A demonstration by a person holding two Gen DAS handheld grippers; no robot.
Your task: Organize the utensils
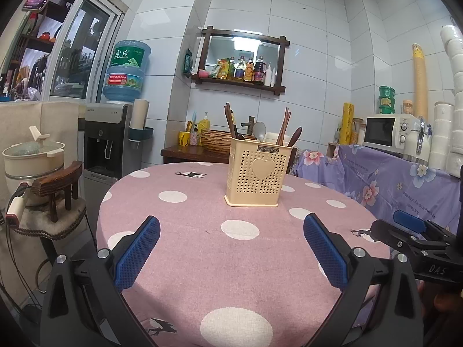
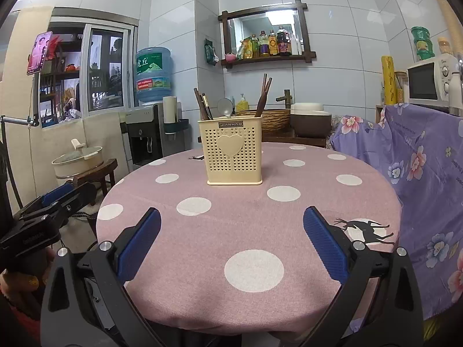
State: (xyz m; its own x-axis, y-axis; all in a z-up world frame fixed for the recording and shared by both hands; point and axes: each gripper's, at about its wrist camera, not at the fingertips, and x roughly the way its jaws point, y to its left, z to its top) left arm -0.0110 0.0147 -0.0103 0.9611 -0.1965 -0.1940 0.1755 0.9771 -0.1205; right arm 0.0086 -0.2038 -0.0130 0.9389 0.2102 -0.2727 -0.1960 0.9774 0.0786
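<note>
Claws (image 1: 231,245) (image 2: 231,243) agape, cream perforated caddy (image 1: 254,170) upright

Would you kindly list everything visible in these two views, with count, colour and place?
Holder: one, cream, perforated, upright mid-table.
Chopsticks: several, brown, standing in holder.
Spoon: one, grey, in holder.
Table: one, round, pink cloth with white dots.
Water jug: one, blue, on dispenser at left wall.
Shelf: one, dark wood, on tiled wall, holding bottles.
Microwave: one, white, right, on floral purple cloth.
Pot: one, cream, lidded, far left.
Paper rolls: many, white, stacked far right.
Left gripper: one, black, blue pads, open, empty.
Right gripper: one, same colours, open, empty.
</note>
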